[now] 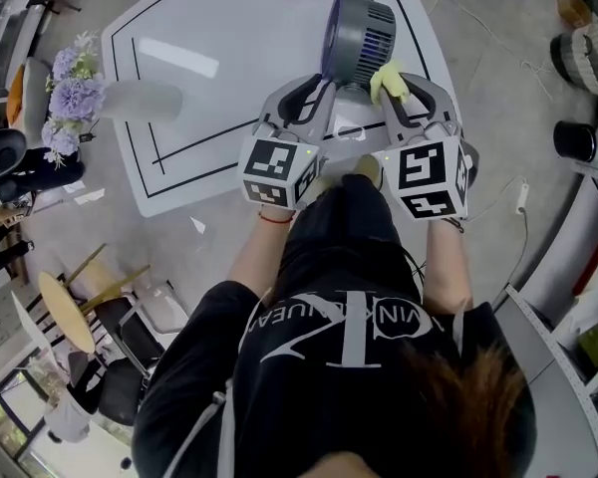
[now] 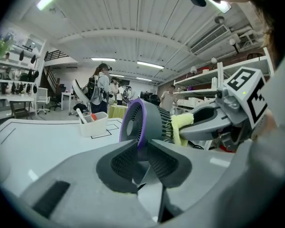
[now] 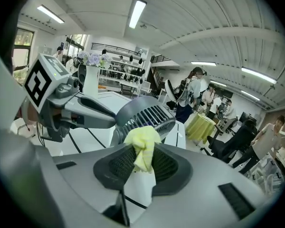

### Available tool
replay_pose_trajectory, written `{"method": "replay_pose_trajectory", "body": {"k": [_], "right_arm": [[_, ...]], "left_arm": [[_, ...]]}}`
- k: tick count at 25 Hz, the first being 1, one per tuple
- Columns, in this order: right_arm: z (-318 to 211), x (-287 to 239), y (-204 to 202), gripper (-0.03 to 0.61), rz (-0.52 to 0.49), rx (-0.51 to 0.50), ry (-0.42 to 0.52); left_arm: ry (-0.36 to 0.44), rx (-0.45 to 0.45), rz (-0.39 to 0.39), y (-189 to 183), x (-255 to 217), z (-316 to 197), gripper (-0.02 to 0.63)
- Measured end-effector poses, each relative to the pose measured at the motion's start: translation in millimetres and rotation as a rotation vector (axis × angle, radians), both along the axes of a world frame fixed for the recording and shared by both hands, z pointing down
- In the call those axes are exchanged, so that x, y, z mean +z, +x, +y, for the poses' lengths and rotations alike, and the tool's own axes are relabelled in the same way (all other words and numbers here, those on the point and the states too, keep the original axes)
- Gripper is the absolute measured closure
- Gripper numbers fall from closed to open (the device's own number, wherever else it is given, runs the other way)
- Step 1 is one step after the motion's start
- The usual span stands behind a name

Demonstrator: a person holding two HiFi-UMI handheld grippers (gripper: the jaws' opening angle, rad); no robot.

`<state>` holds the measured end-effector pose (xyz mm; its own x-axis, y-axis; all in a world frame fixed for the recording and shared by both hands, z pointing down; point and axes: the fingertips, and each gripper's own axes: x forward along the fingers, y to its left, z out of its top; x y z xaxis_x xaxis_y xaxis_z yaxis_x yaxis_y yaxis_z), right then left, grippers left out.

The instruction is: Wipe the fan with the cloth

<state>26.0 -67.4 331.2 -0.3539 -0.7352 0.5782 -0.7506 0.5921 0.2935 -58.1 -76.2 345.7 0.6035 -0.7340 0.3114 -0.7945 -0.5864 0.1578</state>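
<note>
A grey fan (image 1: pixel 359 30) with a purple front rim stands on the white table (image 1: pixel 209 78) just beyond both grippers. My left gripper (image 1: pixel 322 88) reaches its lower left side. In the left gripper view its jaws (image 2: pixel 143 153) stand a little apart, the fan (image 2: pixel 145 120) rises right past the tips, and I see no pad pressing on it. My right gripper (image 1: pixel 407 86) is shut on a bunched yellow cloth (image 1: pixel 388 81) that sits against the fan's right side. In the right gripper view the cloth (image 3: pixel 142 146) sticks up between the pads in front of the fan's grille (image 3: pixel 147 115).
A white bin (image 2: pixel 94 123) with small items stands farther back on the table. Purple flowers (image 1: pixel 73 93) sit at the table's left edge. Black lines mark the tabletop. Chairs stand on the floor at the left, and several people are in the room behind.
</note>
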Motion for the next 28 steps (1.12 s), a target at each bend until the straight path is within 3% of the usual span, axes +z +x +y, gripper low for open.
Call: {"method": "replay_pose_trajectory", "body": {"k": [6,8,10,22,28], "right_arm": [[7,1,-32,0.489,0.007,-0.062,-0.005],[12,3,-39,0.489,0.008,-0.082,-0.009],[15,6,-43,0.489,0.005,-0.085,-0.009],[18,8,-35,0.489,0.048,-0.049,0.082],[20,6,-27,0.488,0.087,-0.072,0.155]], "left_arm": [[-0.018,-0.063,0.019,-33,4,-10,0.549],[-0.027,-0.086,0.028,-40,7,-10,0.603],[-0.026,-0.09,0.03,-44,9,-9,0.603],[0.035,-0.071,0.013,-37,13,14,0.603],[0.013,-0.057,0.004,-23,19,36,0.603]]}}
